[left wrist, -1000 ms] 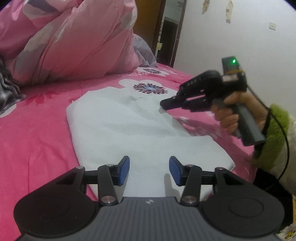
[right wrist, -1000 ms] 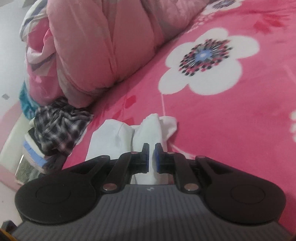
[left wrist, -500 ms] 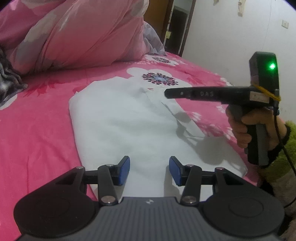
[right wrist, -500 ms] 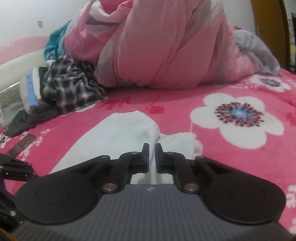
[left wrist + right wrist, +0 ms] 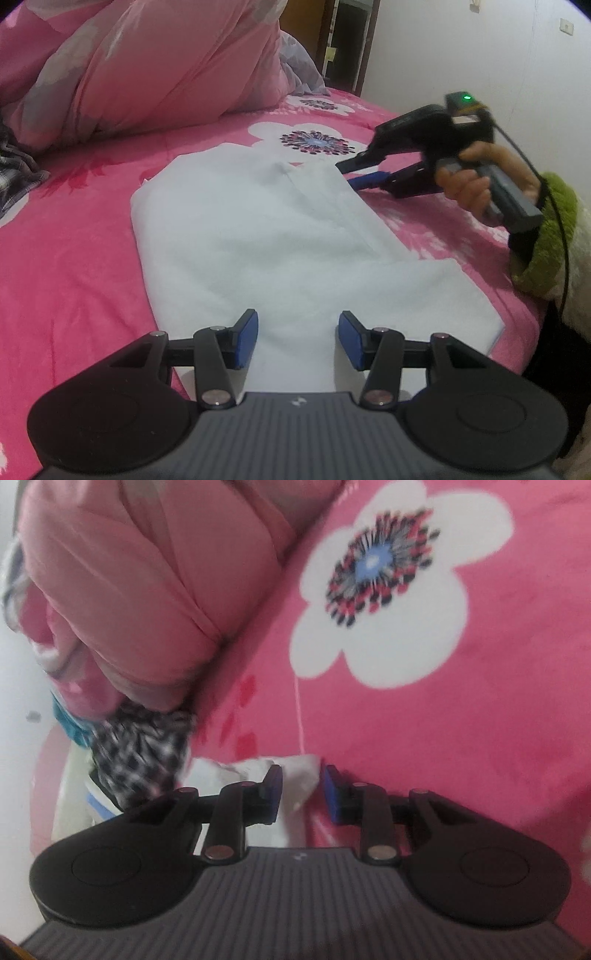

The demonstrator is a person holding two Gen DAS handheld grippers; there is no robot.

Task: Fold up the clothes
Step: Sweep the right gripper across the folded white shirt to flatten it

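White garment [image 5: 280,236] lies on the pink bedspread [image 5: 74,240], its length running away from the left gripper [image 5: 297,338], whose jaws gape. Right gripper [image 5: 301,794], clamped before, is opening around the released sleeve edge.

White garment [image 5: 266,236], pink bedspread [image 5: 66,258] — white flowers

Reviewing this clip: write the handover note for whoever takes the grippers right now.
Left gripper: open, above the near end of the white garment, holding nothing.
Right gripper: jaws opening; the garment's far corner lies between the pads, which no longer press on it.
Garment lies flat on the pink bedspread, its right side folded over.
Left: remaining folds.
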